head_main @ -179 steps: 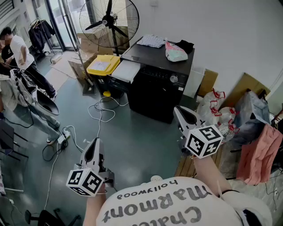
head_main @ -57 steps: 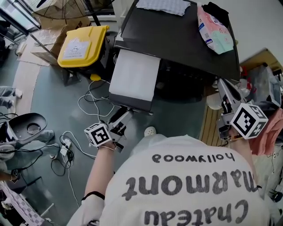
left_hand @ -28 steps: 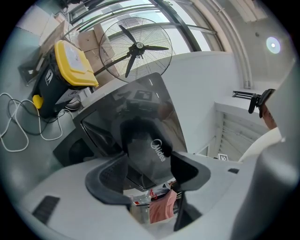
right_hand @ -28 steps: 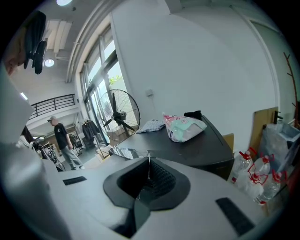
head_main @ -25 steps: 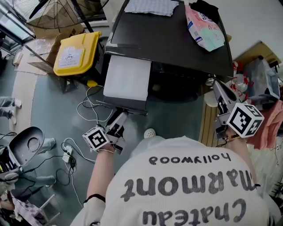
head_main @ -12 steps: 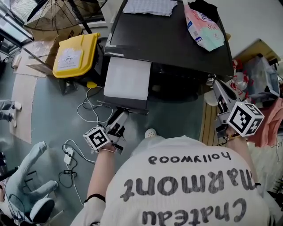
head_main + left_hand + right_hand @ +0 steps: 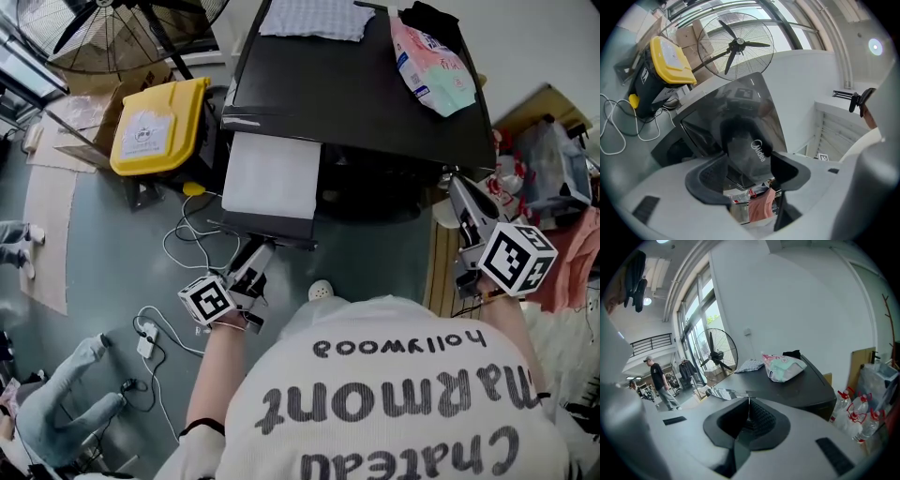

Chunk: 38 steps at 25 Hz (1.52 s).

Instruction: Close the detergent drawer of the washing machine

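The black washing machine (image 7: 375, 94) stands ahead, and its detergent drawer (image 7: 272, 173) is pulled far out at the front left, its top pale. My left gripper (image 7: 259, 251) sits just below the drawer's front edge, pointing at it. In the left gripper view its jaws (image 7: 749, 160) stand apart, with the drawer's dark front and its logo (image 7: 746, 140) filling the gap; I cannot tell whether the pads touch it. My right gripper (image 7: 454, 186) hangs by the machine's right front corner. Its pads (image 7: 759, 417) meet with nothing between them.
A yellow-lidded bin (image 7: 155, 127) and a standing fan (image 7: 122, 19) are left of the machine. White cables (image 7: 192, 239) lie on the floor under the drawer. A detergent bag (image 7: 431, 66) and a folded cloth (image 7: 314, 17) rest on the machine. Bottles (image 7: 511, 173) crowd the right; a person (image 7: 66, 412) is at lower left.
Both grippers have kept their places by the machine. The person at lower left has shifted across the floor.
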Each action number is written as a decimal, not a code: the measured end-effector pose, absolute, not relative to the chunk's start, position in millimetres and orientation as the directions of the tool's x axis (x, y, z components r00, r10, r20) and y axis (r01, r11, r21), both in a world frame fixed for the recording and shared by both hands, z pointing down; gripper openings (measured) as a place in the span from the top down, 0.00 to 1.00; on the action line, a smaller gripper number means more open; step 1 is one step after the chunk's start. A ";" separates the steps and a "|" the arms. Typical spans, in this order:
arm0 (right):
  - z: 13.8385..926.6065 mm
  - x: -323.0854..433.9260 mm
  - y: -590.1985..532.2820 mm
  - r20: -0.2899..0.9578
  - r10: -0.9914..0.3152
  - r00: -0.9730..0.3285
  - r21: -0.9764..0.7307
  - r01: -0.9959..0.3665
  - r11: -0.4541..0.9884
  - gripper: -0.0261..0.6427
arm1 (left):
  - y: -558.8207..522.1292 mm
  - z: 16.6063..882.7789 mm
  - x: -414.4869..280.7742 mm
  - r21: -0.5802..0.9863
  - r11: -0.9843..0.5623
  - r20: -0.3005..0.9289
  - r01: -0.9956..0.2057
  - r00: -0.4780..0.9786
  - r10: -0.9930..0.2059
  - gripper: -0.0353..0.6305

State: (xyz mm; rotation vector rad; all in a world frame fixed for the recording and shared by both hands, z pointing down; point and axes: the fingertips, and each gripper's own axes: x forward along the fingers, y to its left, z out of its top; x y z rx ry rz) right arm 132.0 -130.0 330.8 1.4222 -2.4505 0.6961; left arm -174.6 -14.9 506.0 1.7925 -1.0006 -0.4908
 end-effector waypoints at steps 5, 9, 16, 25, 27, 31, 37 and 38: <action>333.7 128.6 -130.5 0.430 -0.751 -0.502 -0.284 -0.864 0.415 0.92 | -20.8 504.5 -177.6 0.897 -0.176 0.104 -0.405 0.581 -0.807 0.51; 335.1 129.9 -132.7 0.434 -0.752 -0.495 -0.283 -0.868 0.408 0.92 | -24.6 500.2 -175.7 0.896 -0.200 0.081 -0.397 0.588 -0.805 0.51; 335.8 112.2 -146.6 0.436 -0.734 -0.520 -0.294 -0.853 0.430 0.92 | -22.1 508.6 -177.8 0.899 -0.159 0.126 -0.409 0.588 -0.799 0.51; 333.9 81.3 -167.5 0.438 -0.694 -0.571 -0.293 -0.821 0.490 0.92 | -24.5 506.0 -177.4 0.901 -0.166 0.116 -0.400 0.593 -0.797 0.51; 335.8 80.0 -170.9 0.443 -0.689 -0.574 -0.294 -0.819 0.493 0.92 | -26.3 503.9 -177.4 0.900 -0.177 0.103 -0.398 0.590 -0.801 0.51; 335.4 79.4 -175.5 0.445 -0.683 -0.580 -0.295 -0.815 0.499 0.92 | -26.7 502.1 -177.1 0.900 -0.177 0.100 -0.398 0.584 -0.806 0.51; 334.2 78.3 -181.7 0.441 -0.676 -0.591 -0.298 -0.807 0.511 0.92 | -29.1 505.4 -177.4 0.905 -0.150 0.116 -0.398 0.570 -0.814 0.51; 333.9 78.9 -182.5 0.441 -0.675 -0.591 -0.298 -0.806 0.511 0.92 | -30.1 505.1 -177.2 0.905 -0.149 0.117 -0.399 0.568 -0.814 0.51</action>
